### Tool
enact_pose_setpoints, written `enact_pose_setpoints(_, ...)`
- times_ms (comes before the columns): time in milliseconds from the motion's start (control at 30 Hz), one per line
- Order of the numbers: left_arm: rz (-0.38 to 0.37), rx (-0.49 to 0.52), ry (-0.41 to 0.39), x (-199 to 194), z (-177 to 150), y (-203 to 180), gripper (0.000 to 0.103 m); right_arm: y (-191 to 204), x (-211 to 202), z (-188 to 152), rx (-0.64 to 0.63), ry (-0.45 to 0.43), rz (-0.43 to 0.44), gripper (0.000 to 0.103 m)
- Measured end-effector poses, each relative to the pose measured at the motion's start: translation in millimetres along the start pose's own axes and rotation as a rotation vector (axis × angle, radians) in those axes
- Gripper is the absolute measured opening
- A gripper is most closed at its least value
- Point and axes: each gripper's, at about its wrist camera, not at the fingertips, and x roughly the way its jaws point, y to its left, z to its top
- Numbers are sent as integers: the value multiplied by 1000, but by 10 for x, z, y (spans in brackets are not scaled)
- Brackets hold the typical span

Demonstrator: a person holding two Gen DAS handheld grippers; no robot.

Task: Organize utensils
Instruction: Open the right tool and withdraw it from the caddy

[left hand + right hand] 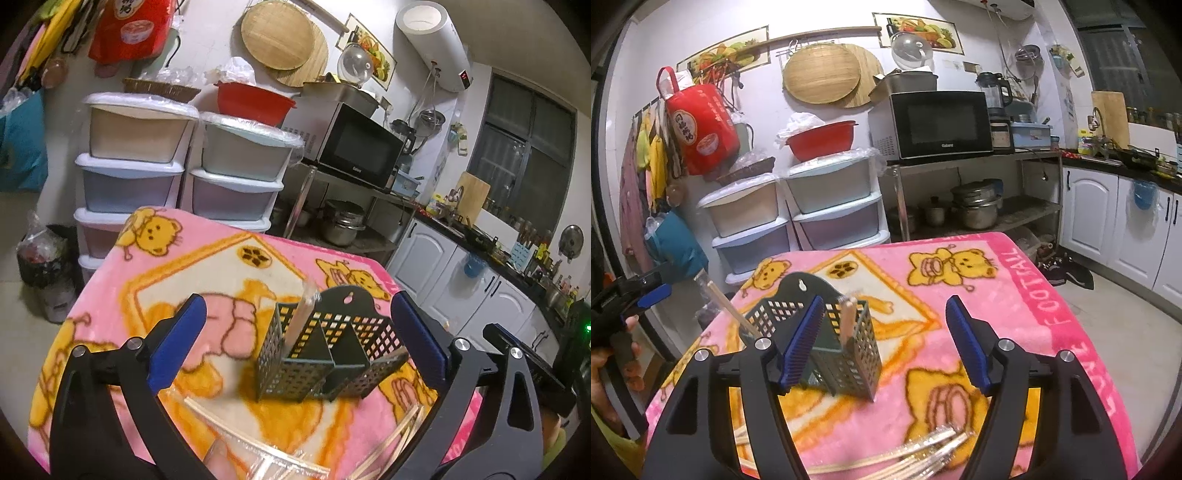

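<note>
One perforated black metal caddy (pixel 325 354) on fleecy blanket (pixel 166 266).

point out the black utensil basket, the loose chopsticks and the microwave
utensil basket (pixel 291 373), left wrist view, front mesh wall
loose chopsticks (pixel 923 448), right wrist view, middle of the bundle
microwave (pixel 942 123), right wrist view, door glass

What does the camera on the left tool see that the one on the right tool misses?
Only the left view shows the white water heater on the wall and the window.

Only the right view shows the other tool in a hand at the left edge, the shoes on the floor and the blanket's pink lettered border.

Both show the black perforated utensil holder standing on the bear blanket, wrapped chopsticks lying in front, the microwave, the red basin and the drawer units.
</note>
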Motion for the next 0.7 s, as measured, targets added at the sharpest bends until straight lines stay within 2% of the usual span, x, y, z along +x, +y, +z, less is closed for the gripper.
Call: enact_pose_setpoints(700, 42, -42, 132, 49, -518, 171, 92, -178, -45, -513, 18, 115, -30, 66)
